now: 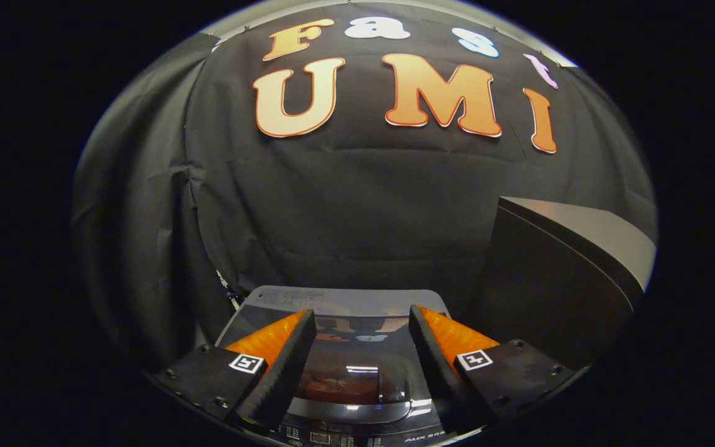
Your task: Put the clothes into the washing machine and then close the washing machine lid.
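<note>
The washing machine [357, 304] stands just below and ahead of my fingers, seen from above. Its dark glossy lid [357, 366] lies flat and closed over the tub, mirroring the wall behind. A strip of control panel [357, 437] runs along the near edge under the fingers. My gripper [362, 323] hovers over the lid, open, with nothing between its fingers. No clothes can be seen through the reflective lid.
A tall dark cabinet or box [556, 279] with a pale top stands right of the machine, close to the right finger. Black cloth wall [345, 205] hangs behind and to the left of the machine.
</note>
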Available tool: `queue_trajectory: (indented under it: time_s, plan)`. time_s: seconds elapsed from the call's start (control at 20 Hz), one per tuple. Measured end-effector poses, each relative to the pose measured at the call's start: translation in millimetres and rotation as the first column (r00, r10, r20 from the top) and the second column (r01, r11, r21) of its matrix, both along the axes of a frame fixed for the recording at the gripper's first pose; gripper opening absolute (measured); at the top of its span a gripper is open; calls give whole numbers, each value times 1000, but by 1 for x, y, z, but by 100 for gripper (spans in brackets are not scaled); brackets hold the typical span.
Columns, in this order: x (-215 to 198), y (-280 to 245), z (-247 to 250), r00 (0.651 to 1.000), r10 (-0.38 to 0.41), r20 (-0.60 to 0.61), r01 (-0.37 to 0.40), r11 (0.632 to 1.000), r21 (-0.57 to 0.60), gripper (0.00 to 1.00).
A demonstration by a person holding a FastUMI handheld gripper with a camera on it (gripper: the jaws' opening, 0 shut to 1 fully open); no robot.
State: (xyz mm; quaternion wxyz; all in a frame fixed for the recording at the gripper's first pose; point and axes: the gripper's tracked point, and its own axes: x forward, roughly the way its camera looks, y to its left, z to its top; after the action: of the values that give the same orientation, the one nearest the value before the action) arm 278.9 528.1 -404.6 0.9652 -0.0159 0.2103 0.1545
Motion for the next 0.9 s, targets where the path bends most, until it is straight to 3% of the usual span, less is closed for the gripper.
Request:
queue_trajectory:
  time_s: [0.5,0.9]
  plan:
    - [-33,-8,138,987,-20,160,3,994,107,98]
    - [-97,-91,251,948,-33,317,-9,992,129,97]
